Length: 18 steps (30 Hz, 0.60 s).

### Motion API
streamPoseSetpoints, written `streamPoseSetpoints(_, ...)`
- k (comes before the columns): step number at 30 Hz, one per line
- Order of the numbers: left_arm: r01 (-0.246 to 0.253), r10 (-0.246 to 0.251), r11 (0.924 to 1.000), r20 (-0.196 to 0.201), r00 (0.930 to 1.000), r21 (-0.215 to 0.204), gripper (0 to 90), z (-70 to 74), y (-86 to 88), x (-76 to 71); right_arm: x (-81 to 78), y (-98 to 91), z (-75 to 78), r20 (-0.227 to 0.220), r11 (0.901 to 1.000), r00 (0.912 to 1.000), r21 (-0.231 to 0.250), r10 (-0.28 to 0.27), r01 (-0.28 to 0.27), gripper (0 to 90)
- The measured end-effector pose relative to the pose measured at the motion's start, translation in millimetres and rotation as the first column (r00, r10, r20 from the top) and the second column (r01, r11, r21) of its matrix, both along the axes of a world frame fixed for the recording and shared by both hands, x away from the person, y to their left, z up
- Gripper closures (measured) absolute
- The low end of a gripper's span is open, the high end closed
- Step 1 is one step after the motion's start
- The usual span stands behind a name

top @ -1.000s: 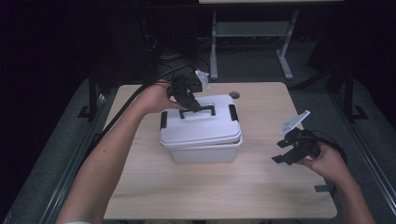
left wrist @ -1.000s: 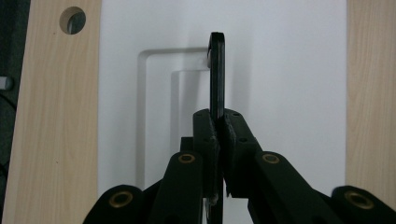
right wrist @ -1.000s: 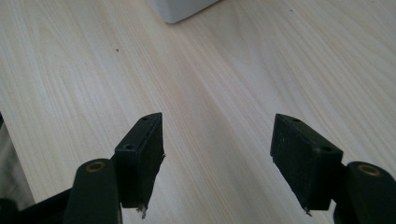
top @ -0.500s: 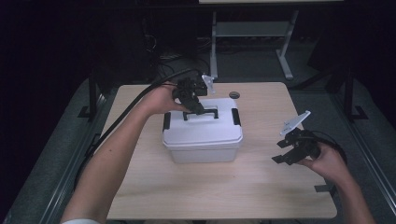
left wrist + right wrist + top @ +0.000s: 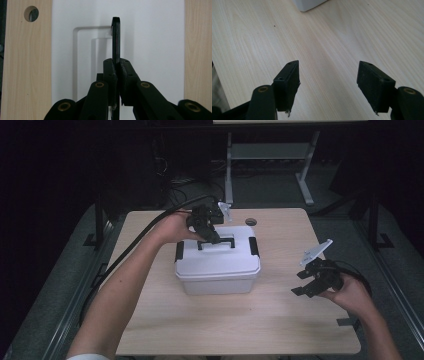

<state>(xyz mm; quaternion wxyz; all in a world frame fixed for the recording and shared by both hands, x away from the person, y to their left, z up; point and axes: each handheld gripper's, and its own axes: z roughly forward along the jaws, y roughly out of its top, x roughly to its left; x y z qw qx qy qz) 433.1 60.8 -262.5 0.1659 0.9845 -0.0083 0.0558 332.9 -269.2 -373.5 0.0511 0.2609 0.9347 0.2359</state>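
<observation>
White lidded box (image 5: 217,265) sits mid-worktop (image 5: 240,330), slightly toward the far edge, its long sides roughly parallel to that edge. Black handle (image 5: 216,242) on the lid stands raised; left gripper (image 5: 212,236) pinches it, pads pressed on both faces of the thin bar (image 5: 115,42). Bare wood shows on either side of the lid in the left gripper view, with a round cable hole (image 5: 31,14) near one corner. Right gripper (image 5: 305,282) sits well apart from the box near the right edge, jaws spread with nothing between them, low over bare wood (image 5: 332,47). Broad open strip along the near edge.
</observation>
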Motion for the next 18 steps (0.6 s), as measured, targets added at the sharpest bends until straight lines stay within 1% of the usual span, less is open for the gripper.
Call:
streamPoseSetpoints(4, -0.001, 0.001, 1.0000, 0.000, 1.0000, -0.004, 84.3, -0.5, -0.3, -0.6, 0.5, 0.9, -0.7, -0.001, 1.0000, 1.0000, 0.000, 0.002, -0.002, 33.9)
streamPoseSetpoints(7, 0.003, -0.003, 1.0000, 0.003, 1.0000, -0.002, 84.3, -2.3, -1.2, -1.5, 0.4, 1.5, -1.0, -0.001, 1.0000, 1.0000, -0.002, 0.003, -0.003, 33.8)
streamPoseSetpoints(8, 0.009, -0.010, 0.9999, 0.007, 0.9999, 0.006, 84.3, -2.6, -2.1, -0.8, 0.4, 1.5, -1.2, -0.001, 1.0000, 1.0000, -0.001, 0.003, -0.003, 33.9)
streamPoseSetpoints(10, 0.004, -0.004, 1.0000, 0.007, 1.0000, 0.006, 84.3, -4.0, -3.1, -0.7, 0.2, 1.0, -1.7, 0.001, 1.0000, 1.0000, -0.001, 0.002, -0.002, 33.9)
streamPoseSetpoints(12, 0.004, -0.004, 1.0000, 0.004, 1.0000, 0.004, 83.9, -4.6, -3.7, -0.1, -1.2, 0.2, -1.4, -0.006, 1.0000, 1.0000, 0.003, -0.007, 0.007, 33.9)
streamPoseSetpoints(14, 0.004, -0.004, 1.0000, -0.002, 1.0000, 0.000, 83.6, -4.6, -3.6, 0.1, -1.2, -1.4, -1.7, -0.004, 1.0000, 1.0000, 0.006, -0.006, 0.006, 33.9)
streamPoseSetpoints(15, 0.001, -0.001, 1.0000, -0.005, 1.0000, -0.008, 83.2, -4.0, -3.1, 0.0, -1.4, -2.1, -1.7, -0.003, 1.0000, 1.0000, 0.004, -0.007, 0.007, 33.9)
streamPoseSetpoints(17, -0.001, 0.000, 0.9999, -0.007, 1.0000, -0.014, 78.9, -2.0, -2.2, 0.4, -1.7, -2.3, -1.9, -0.007, 0.9999, 0.9999, 0.006, -0.011, 0.011, 33.9)
streamPoseSetpoints(18, 0.000, 0.000, 0.9999, -0.008, 1.0000, -0.013, 78.7, -1.2, -1.5, 0.3, -1.7, -2.1, -1.9, -0.007, 0.9999, 0.9999, 0.005, -0.010, 0.010, 33.9)
